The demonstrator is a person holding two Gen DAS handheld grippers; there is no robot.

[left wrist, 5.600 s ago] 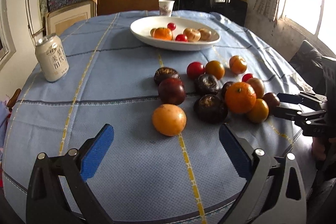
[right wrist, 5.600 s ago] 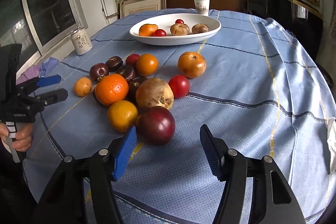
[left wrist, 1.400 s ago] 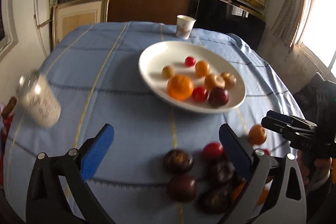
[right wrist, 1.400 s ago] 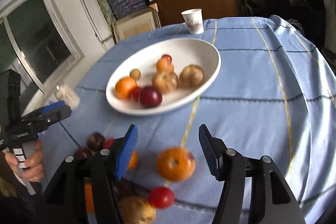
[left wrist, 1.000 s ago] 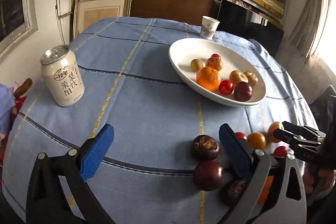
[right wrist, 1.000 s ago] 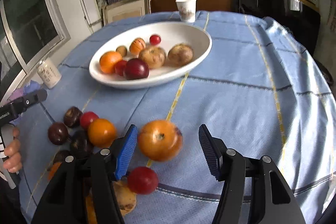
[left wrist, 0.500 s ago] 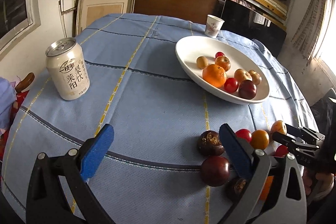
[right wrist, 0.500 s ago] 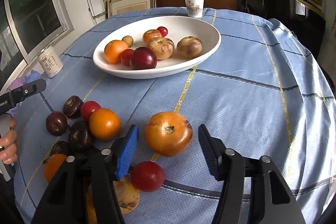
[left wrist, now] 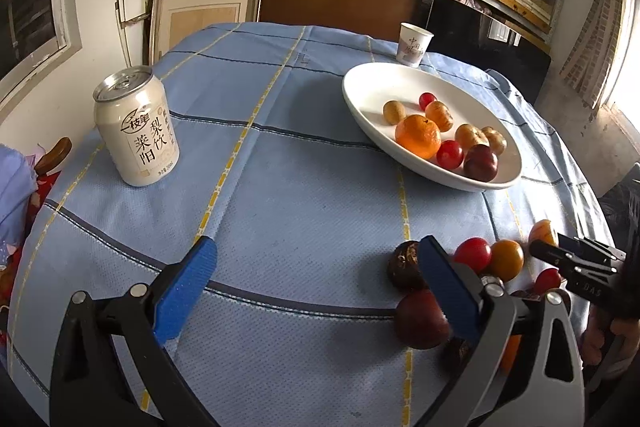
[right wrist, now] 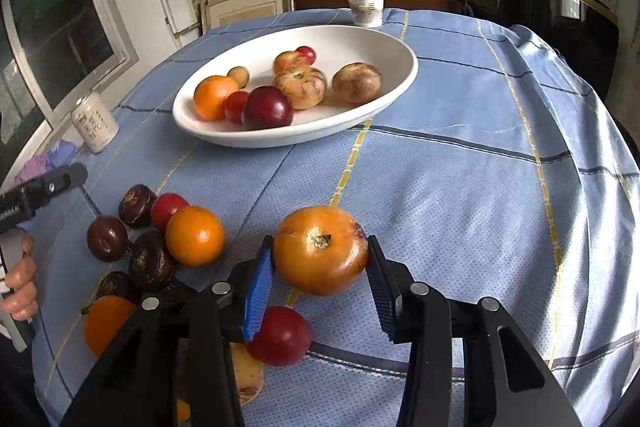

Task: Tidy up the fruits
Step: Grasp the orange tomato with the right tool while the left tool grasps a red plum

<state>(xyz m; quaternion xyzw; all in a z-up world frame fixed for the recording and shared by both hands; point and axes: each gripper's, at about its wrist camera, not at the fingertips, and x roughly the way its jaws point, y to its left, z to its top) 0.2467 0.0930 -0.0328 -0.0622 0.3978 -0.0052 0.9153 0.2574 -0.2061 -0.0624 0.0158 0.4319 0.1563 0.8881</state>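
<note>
Blue pads of the right gripper (right wrist: pixel 320 267) had closed since half a second before and now clenched the big orange fruit (right wrist: pixel 321 251), which sat on the surface (right wrist: pixel 460 195) beside the loose fruits (right wrist: pixel 168 239). I judge the next step was lifting it. The left gripper (left wrist: pixel 316 279) hung released, holding nothing. Farther away, the white dish (right wrist: pixel 384 95) already held several fruits.
</note>
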